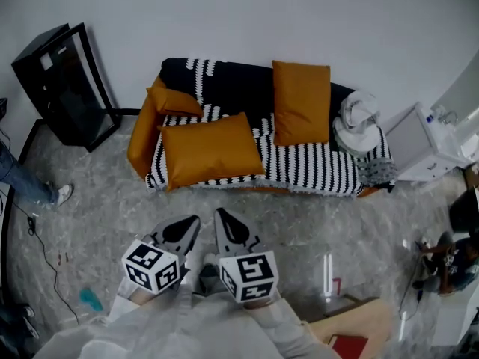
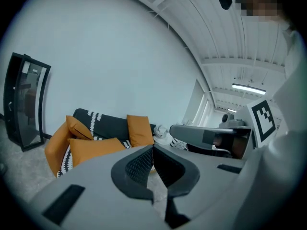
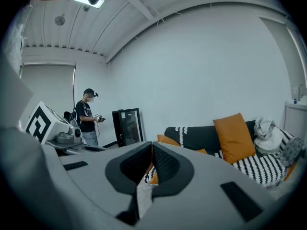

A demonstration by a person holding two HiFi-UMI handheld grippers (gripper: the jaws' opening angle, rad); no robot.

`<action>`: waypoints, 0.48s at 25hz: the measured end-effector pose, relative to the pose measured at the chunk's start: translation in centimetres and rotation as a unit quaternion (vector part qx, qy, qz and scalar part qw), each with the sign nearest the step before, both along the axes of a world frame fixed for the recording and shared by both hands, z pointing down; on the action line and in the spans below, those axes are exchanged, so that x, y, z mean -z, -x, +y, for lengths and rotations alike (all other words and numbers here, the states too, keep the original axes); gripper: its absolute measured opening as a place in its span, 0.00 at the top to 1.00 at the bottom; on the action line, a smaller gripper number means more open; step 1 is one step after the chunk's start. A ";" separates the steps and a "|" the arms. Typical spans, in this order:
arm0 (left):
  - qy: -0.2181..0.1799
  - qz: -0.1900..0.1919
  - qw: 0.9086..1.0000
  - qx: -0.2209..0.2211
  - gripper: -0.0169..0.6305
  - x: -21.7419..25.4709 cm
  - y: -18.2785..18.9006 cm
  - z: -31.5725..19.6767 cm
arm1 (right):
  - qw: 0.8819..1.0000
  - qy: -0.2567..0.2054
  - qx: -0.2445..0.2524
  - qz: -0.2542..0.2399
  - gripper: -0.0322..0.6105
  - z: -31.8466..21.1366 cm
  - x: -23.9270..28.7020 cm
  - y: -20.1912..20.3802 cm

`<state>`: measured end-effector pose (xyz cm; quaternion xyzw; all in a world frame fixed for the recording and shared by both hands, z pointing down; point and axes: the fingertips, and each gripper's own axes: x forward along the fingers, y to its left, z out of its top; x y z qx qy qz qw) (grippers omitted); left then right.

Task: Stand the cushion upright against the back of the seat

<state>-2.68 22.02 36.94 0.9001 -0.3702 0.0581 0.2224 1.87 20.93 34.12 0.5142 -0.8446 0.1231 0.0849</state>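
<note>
1. In the upper middle of the head view, the sofa (image 1: 314, 167) carries the cushion (image 1: 212, 148), which lies flat on the striped seat, left of centre. A second cushion (image 1: 301, 102) stands against the back, and a white bundle of cloth (image 1: 358, 122) sits at the right end. At bottom centre, the left gripper (image 1: 187, 226) and right gripper (image 1: 227, 225) are side by side, well apart from the sofa.
2. In the left gripper view, we see its jaws pressed together on nothing. The flat cushion shows at lower left.
3. In the right gripper view, the jaws likewise meet with nothing between them. The upright cushion is at right.
4. We judge the cushion soft. Pinched by one corner, it may sag or slip free. Stood too steeply, it could flop forward off the seat or knock its neighbour.
5. We see no open container. We cannot tell what the black cabinet (image 1: 63, 81) at upper left holds.
</note>
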 end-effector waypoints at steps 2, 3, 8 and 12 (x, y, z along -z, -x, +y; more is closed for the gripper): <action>0.001 -0.002 1.000 0.006 0.96 0.0 -0.7 -1.8 | 1.000 -0.006 0.009 0.005 0.93 -1.9 0.4 -0.5; 0.001 -0.002 1.000 0.009 0.96 0.0 -1.0 -2.7 | 1.000 -0.009 0.012 0.008 0.93 -2.8 0.6 -0.8; -0.001 -0.001 1.000 0.023 0.96 0.0 -2.4 -6.1 | 1.000 -0.004 0.024 0.012 0.93 -6.3 0.2 -1.9; -0.004 0.013 1.000 0.017 0.96 0.0 -2.9 -7.5 | 1.000 0.004 0.026 0.011 0.93 -7.9 -0.6 -2.5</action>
